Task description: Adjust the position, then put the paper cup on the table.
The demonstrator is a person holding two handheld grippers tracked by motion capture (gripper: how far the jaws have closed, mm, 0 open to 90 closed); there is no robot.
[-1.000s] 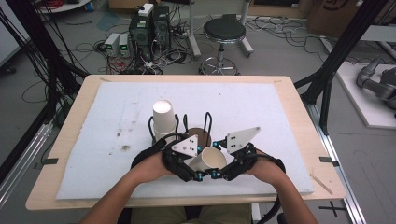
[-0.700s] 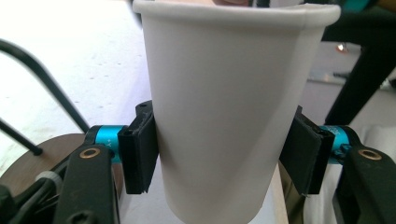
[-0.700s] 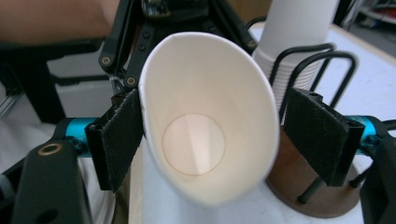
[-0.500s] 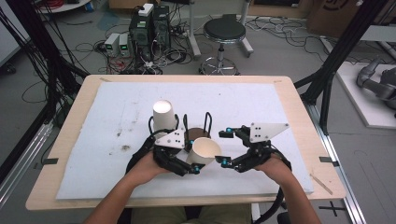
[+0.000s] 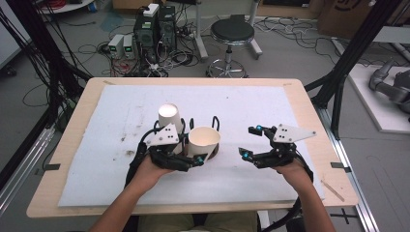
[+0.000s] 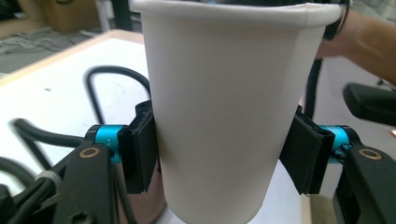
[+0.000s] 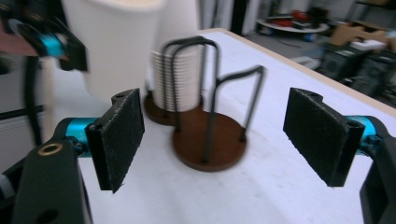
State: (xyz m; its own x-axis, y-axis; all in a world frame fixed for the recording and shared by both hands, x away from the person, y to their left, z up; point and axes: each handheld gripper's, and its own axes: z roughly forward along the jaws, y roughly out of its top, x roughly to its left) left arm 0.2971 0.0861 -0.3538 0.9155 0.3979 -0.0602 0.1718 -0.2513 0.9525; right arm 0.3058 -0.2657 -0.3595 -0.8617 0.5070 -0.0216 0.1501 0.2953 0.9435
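Note:
A white paper cup [image 6: 224,107] stands upright between the pads [image 6: 140,149] of my left gripper [image 5: 199,151], which is shut on its lower half. In the high view the cup [image 5: 204,139] is held near the middle of the table, over an empty wire holder on a round brown base [image 5: 216,151]. Just behind it, a stack of upside-down white cups [image 5: 170,116] sits in a second holder. My right gripper [image 5: 250,141] is to the right of the cup, open and holding nothing. In its own view the jaws [image 7: 219,135] frame the empty holder [image 7: 210,144] and the cup stack [image 7: 180,79].
A white mat [image 5: 270,111] covers most of the wooden table [image 5: 309,111]. Black cables [image 5: 140,150] trail from the left gripper. Beyond the far edge are a stool [image 5: 232,34] and computer boxes [image 5: 154,24] on the floor.
My right gripper has come away from the cup, moved to the right and opened. The left gripper keeps hold of the cup and has shifted slightly left.

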